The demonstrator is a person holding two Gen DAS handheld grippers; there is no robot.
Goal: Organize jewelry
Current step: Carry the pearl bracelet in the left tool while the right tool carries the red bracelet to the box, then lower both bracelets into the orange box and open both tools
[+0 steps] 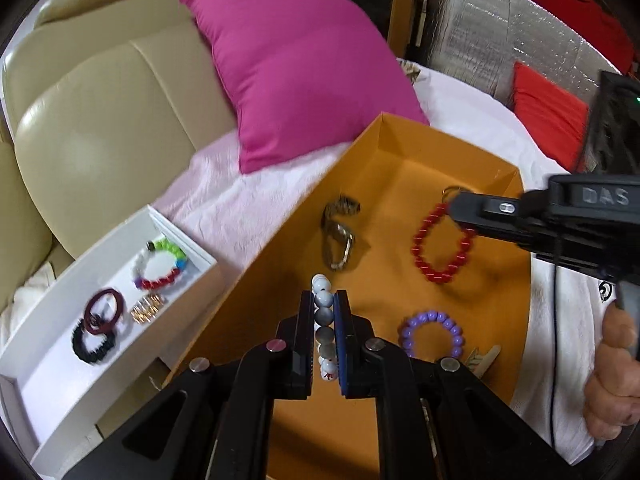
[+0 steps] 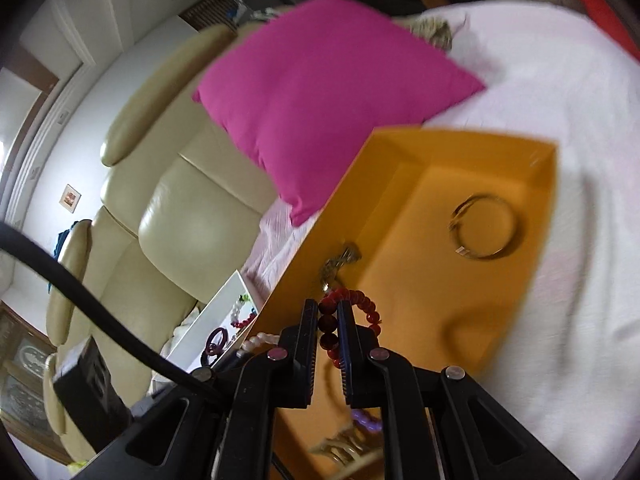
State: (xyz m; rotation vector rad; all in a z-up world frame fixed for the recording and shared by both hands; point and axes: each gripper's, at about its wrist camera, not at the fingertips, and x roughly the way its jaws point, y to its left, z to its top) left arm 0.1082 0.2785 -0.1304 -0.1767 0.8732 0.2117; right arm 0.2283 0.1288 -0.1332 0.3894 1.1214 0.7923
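My left gripper (image 1: 324, 304) is shut on a white and grey bead bracelet (image 1: 323, 300), held above the near part of an orange box (image 1: 404, 132). My right gripper (image 2: 328, 312) is shut on a red bead bracelet (image 2: 352, 300), which also shows in the left wrist view (image 1: 440, 240). In the box lie a metal watch (image 1: 340, 236), a purple bead bracelet (image 1: 432, 334) and a thin gold bangle (image 2: 484, 226). A white tray (image 1: 52, 364) at left holds a multicoloured bracelet (image 1: 160, 264), dark hair ties (image 1: 98, 320) and a small gold piece (image 1: 146, 309).
Both containers rest on a white cloth (image 1: 248, 200) over a cream sofa (image 1: 88, 120). A magenta cushion (image 1: 304, 68) leans behind the box. A red cushion (image 1: 548, 112) sits far right. A comb-like piece (image 1: 480, 358) lies at the box's near corner.
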